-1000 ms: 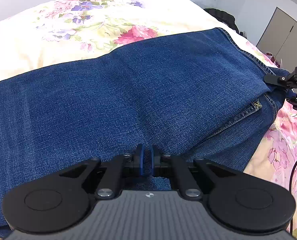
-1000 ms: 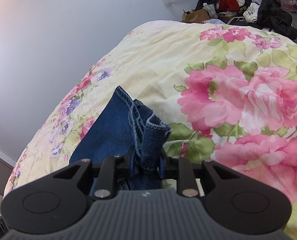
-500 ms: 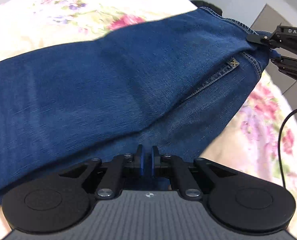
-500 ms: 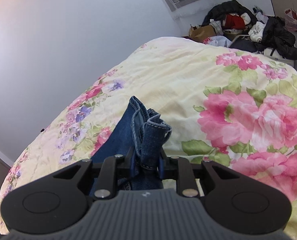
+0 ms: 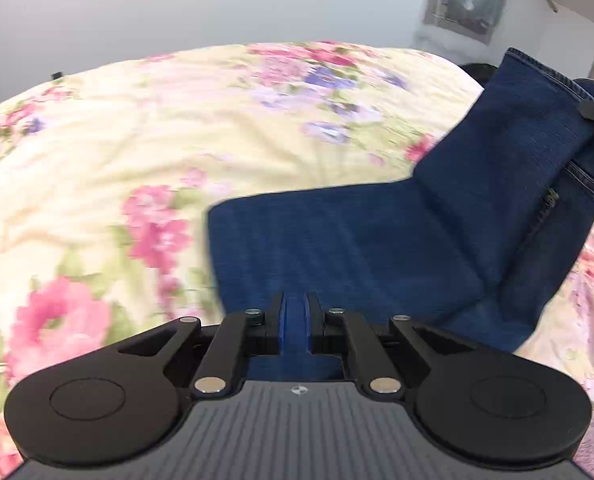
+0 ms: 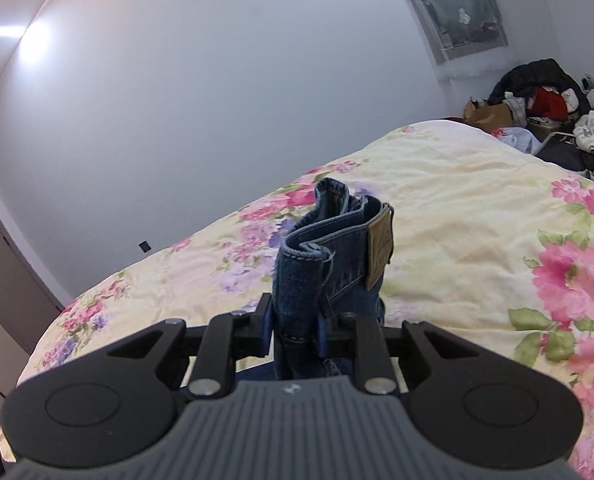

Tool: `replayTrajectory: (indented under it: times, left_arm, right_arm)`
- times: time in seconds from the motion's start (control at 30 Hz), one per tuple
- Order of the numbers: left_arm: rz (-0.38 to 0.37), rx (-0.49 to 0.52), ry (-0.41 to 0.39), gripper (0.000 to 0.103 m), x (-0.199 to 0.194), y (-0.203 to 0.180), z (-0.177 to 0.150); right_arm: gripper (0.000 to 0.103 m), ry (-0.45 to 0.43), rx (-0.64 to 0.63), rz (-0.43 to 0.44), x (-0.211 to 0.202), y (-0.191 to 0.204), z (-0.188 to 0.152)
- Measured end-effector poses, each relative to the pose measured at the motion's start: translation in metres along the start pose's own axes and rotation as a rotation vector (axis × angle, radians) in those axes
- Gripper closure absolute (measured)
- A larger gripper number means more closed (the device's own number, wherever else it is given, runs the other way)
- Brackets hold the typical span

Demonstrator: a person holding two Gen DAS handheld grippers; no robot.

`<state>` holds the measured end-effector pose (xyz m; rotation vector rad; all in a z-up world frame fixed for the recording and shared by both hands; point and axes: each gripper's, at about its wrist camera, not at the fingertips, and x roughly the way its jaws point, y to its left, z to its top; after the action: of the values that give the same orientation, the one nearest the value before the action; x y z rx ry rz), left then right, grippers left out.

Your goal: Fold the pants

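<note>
Lifting the jeans (image 5: 377,248) clear of the floral bedspread (image 5: 97,152), with the bulk of the denim hanging and draping between two grips. Left gripper (image 5: 295,312) clamping nearly shut on an edge of denim, the blue cloth pinched thin between its jaws. Right gripper (image 6: 295,328) closing on a thick bunch of waistband, the tan leather patch (image 6: 381,248) standing up just above the jaws; from the left wrist view, that same gripper showing only as a black tip at the frame's right edge, biting the raised corner of the pants. Judging this as mid-carry toward a fold, not yet laid flat. Risking slippage on the left side: gripping so little fabric, and heavy denim pulling down against it, probably dragging the edge out if swung fast. Risking an uneven fold too, since the right side is holding several bunched layers, possibly releasing them crooked or leaving a lump at the waistband. Also risking the hanging portion snagging or rucking up the soft bedspread when lowered, spoiling the crease. Cluttered clothes pile (image 6: 545,100) lying well apart beyond the bed, posing no evident hazard.
</note>
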<state>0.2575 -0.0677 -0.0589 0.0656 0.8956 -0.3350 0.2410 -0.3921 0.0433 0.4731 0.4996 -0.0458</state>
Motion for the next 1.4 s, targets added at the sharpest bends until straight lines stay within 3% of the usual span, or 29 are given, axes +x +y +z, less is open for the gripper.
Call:
replayTrajectory:
  times: [0.2,0.37,0.53,0.63,0.8,0.9,1.0,1.13,1.27,1.4]
  left_arm:
    - [0.043,-0.058,-0.015,0.095,-0.009,0.047,-0.005]
    - [0.044,-0.102,0.004,0.095,-0.005,0.076,-0.013]
    - [0.038,-0.127,0.026,0.095,0.003,0.095,-0.024]
    - [0.003,-0.154,0.028,0.095,0.007,0.105,-0.024]
    - [-0.102,-0.290,0.011,0.089,0.014,0.119,-0.014]
    - [-0.166,-0.342,-0.008,0.084,0.017,0.120,-0.005]
    - [-0.199,-0.373,-0.026,0.076,0.023,0.117,0.006]
    - [-0.244,-0.482,-0.021,0.060,0.049,0.120,0.017]
    - [-0.320,-0.657,0.007,0.059,0.091,0.132,0.015]
    - [-0.345,-0.722,0.021,0.059,0.126,0.137,0.020]
  right_arm:
    - [0.087,0.071,-0.064,0.121,0.015,0.073,-0.032]
    - [0.087,0.217,-0.096,0.202,0.058,0.125,-0.096]
    - [0.088,0.422,-0.130,0.187,0.113,0.143,-0.181]
    - [0.087,0.450,-0.156,0.169,0.124,0.141,-0.205]
    - [0.066,0.524,-0.195,0.211,0.131,0.146,-0.199]
    - [0.065,0.555,-0.221,0.237,0.123,0.150,-0.186]
    - [0.063,0.501,-0.256,0.266,0.109,0.149,-0.161]
    - [0.064,0.385,-0.375,0.175,0.110,0.138,-0.126]
    - [0.079,0.359,-0.400,0.068,0.133,0.104,-0.106]
    - [0.084,0.380,-0.363,0.047,0.153,0.075,-0.102]
